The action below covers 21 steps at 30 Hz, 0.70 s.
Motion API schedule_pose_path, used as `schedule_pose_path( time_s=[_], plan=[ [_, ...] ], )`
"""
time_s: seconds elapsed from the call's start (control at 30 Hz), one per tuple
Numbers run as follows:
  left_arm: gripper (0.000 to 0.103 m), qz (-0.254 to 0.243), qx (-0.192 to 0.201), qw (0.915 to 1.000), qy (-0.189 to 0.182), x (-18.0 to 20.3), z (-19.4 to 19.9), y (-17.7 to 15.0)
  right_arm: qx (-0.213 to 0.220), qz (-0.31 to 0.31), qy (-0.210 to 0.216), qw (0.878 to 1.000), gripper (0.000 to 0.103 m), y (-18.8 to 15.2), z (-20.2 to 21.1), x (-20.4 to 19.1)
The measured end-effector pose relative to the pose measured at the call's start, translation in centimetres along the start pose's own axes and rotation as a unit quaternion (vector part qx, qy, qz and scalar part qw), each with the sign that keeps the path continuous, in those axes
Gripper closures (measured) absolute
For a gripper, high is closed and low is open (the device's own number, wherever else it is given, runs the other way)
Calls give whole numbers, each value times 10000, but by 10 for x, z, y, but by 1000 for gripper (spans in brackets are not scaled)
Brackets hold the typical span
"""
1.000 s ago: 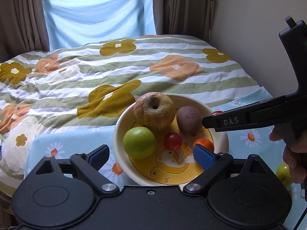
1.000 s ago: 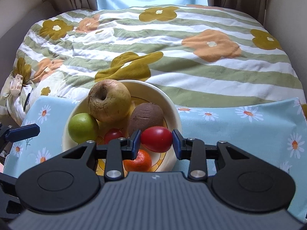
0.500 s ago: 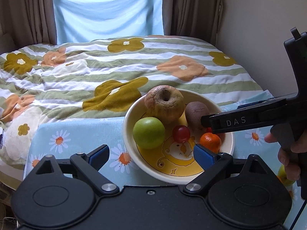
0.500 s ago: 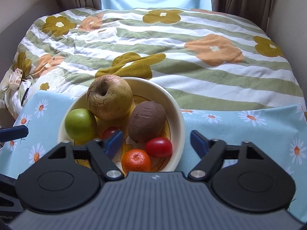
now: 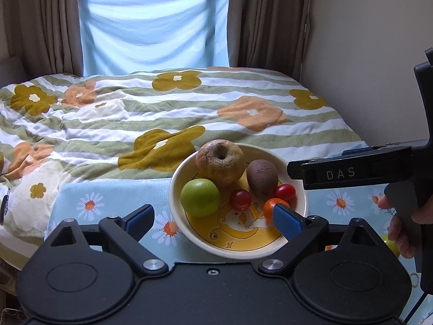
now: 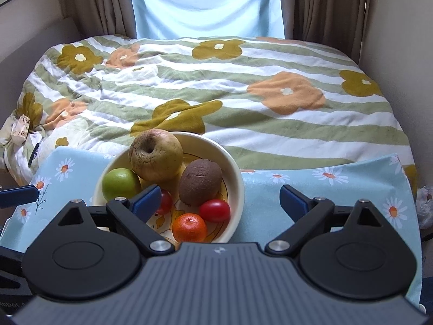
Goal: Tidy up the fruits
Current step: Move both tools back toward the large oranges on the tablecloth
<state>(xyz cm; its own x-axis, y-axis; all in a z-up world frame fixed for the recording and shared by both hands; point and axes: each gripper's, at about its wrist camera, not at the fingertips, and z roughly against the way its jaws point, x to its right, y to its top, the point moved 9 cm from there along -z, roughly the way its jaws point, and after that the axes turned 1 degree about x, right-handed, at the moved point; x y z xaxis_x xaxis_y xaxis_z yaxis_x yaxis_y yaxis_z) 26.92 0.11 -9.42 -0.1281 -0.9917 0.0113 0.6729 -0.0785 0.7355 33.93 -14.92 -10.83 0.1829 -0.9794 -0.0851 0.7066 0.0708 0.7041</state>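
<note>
Both the right claw point(image 6: 217, 199) and the left claw point(image 5: 213, 218) are spread and empty before the bowl point(image 6: 238, 178) holding six fruits, while a yellow-green fruit point(image 5: 391, 245) lies on the worktop point(image 6: 338, 184) outside, nearer the right hand point(image 5: 403, 224).

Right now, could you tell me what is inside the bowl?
The bowl holds a wrinkled apple, green apple, kiwi, tangerine and two tomatoes; one is partly hidden.

Table under pale-blue daisy-print cloth point(image 5: 113, 203); cream round bowl with yellow cartoon base point(image 5: 177, 187) rests directly on it.
</note>
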Motion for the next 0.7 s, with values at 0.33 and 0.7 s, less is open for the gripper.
schedule_pose_path(
  time_s=[0.33, 0.7],
  plan=[
    [6, 44, 443, 9989, 158, 16, 64, -1, 247, 184, 93, 9995, 0, -6, 74, -3],
    [3, 173, 808, 9961, 299, 30, 131, -19, 554, 101, 202, 9982, 0, -25, 159, 0]
  ],
)
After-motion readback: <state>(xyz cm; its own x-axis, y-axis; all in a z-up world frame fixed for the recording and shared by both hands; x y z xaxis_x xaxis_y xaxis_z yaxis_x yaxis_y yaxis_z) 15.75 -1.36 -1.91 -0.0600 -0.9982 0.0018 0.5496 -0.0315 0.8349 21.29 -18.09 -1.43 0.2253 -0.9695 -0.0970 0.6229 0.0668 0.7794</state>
